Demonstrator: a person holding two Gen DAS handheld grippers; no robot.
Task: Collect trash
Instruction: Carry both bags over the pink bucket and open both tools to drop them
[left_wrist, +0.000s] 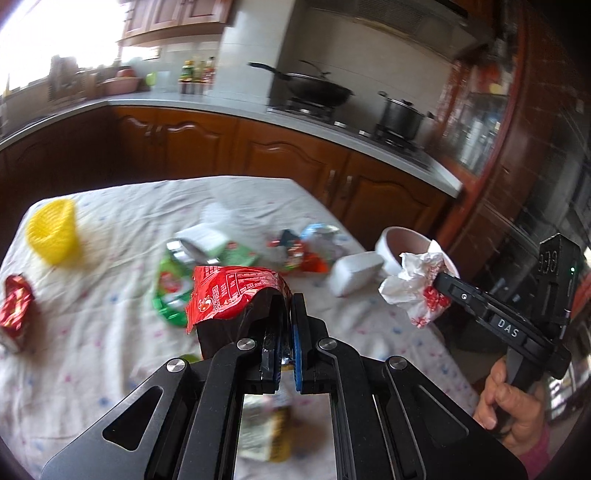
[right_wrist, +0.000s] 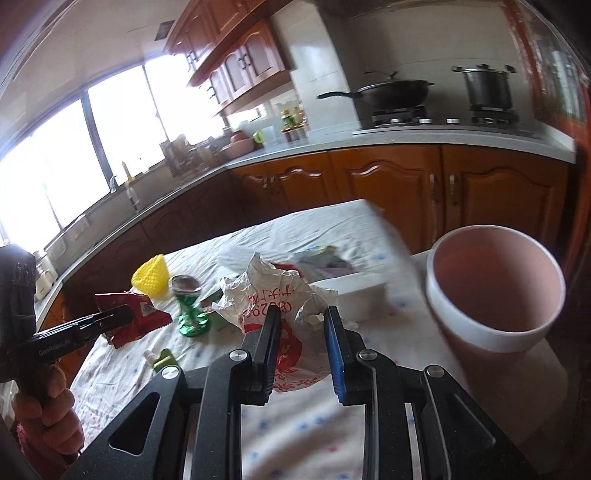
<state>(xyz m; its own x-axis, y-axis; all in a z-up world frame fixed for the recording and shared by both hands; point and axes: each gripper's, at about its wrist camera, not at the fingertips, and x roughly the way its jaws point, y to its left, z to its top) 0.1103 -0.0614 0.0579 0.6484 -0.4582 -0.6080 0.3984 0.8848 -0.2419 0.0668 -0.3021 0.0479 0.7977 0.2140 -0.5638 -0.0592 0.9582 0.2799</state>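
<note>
Table litter (left_wrist: 295, 251) blurred, red wrapper (left_wrist: 229, 295) half hidden

1. Bin (right_wrist: 495, 291) sits off the table's (left_wrist: 110, 369) right edge.
2. Box (left_wrist: 354, 273) near that edge, just beside the bin.
3. Basket (left_wrist: 51, 232) at far-left corner.
4. Wrappers (left_wrist: 303, 247) mid-table (loose cluster).

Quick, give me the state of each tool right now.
Left tool: shut on the red snack wrapper.
Right tool: shut on the crumpled white plastic bag, near the pink bin.
</note>
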